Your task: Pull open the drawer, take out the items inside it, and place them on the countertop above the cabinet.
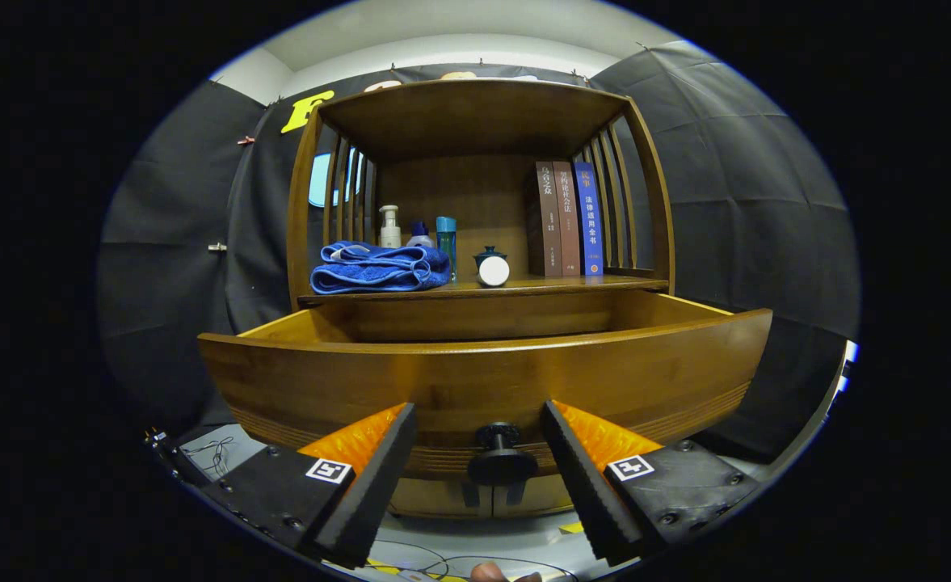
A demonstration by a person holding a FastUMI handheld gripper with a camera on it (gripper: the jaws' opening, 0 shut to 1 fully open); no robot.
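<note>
Your gripper (479,453) has its fingers spread wide, holding nothing, with the black knob (500,453) sitting in the gap between them and touching neither. The drawer (483,380) is already pulled well out of the cabinet (475,121), so judge the opening step done. From here you see its front panel and a strip of the inner walls; the floor of the drawer is hidden, so you cannot tell what is inside. On the countertop (604,282) beyond, a folded blue towel (378,268) lies at the left, bottles (418,230) behind it, a small lidded cup (492,265) in the middle and books (568,218) at the right. Lifting out the contents looks still to do: raise the gripper over the front panel.
</note>
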